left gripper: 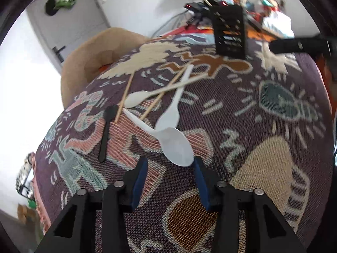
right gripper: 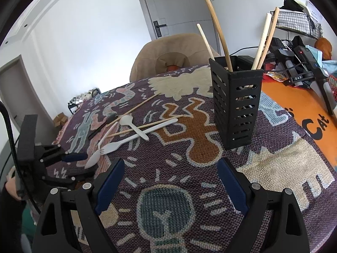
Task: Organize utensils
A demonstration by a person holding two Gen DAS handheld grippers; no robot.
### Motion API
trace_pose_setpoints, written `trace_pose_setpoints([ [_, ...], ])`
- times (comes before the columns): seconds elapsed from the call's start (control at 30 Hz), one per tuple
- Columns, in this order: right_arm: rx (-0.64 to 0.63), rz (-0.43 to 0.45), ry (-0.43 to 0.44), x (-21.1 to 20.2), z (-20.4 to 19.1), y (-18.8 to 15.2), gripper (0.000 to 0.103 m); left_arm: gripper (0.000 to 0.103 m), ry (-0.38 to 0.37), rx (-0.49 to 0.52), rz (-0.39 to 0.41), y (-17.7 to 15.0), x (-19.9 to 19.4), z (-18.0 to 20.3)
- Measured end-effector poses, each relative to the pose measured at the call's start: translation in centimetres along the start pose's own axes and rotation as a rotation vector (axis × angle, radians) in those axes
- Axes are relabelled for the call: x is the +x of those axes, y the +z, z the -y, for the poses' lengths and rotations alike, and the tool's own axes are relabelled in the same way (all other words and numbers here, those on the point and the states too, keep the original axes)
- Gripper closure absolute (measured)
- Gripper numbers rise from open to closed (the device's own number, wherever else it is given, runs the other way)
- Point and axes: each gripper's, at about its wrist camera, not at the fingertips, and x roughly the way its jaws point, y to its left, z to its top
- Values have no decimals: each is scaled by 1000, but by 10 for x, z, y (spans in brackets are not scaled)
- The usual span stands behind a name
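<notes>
My left gripper (left gripper: pixel 170 165) hovers low over the patterned cloth with its jaws partly apart. The bowl of a white plastic spoon (left gripper: pixel 177 147) lies on the cloth just ahead of them, its edge next to the right blue pad (left gripper: pixel 200 179), and nothing is pinched. Beyond it lie a white fork (left gripper: pixel 168 116), a cream spoon (left gripper: pixel 134 100), a black fork (left gripper: pixel 105 130) and loose wooden chopsticks (left gripper: pixel 162 94). A black slotted holder (right gripper: pixel 236 103) stands upright with several chopsticks in it. My right gripper (right gripper: pixel 170 162) stays wide open and empty over the cloth, near the holder.
A patterned woven cloth (right gripper: pixel 273 158) covers the table. A tan padded chair (right gripper: pixel 168 48) stands at the far edge. Cables, black devices and clutter sit on the orange surface (right gripper: pixel 294 97) at the right. A person's hand (right gripper: pixel 10 187) holds the left gripper at the left edge.
</notes>
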Motion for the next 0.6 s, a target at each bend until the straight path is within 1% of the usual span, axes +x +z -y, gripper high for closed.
trace_pose_setpoints([
  [0.03,2,-2,-1,0,1,0,13,64,-5,14,7,-1,1,1],
  [0.1,7,-6,-3,2,2,0,13,73,-8,29,17,1,2,2],
  [0.17,6,-6,-5,2,3,0,13,77,0,62,21,2,4,4],
  [0.2,5,-6,-7,2,3,0,13,83,3,79,27,4,5,5],
  [0.3,5,-5,-13,2,5,0,13,95,-18,75,30,7,10,2],
  [0.4,15,-5,-17,1,9,0,13,96,-30,58,42,10,12,0],
  [0.47,19,-5,-15,1,10,1,13,97,-41,30,53,12,11,-4],
  [0.6,0,-2,-1,4,3,9,13,98,-74,-73,104,12,-2,-19],
])
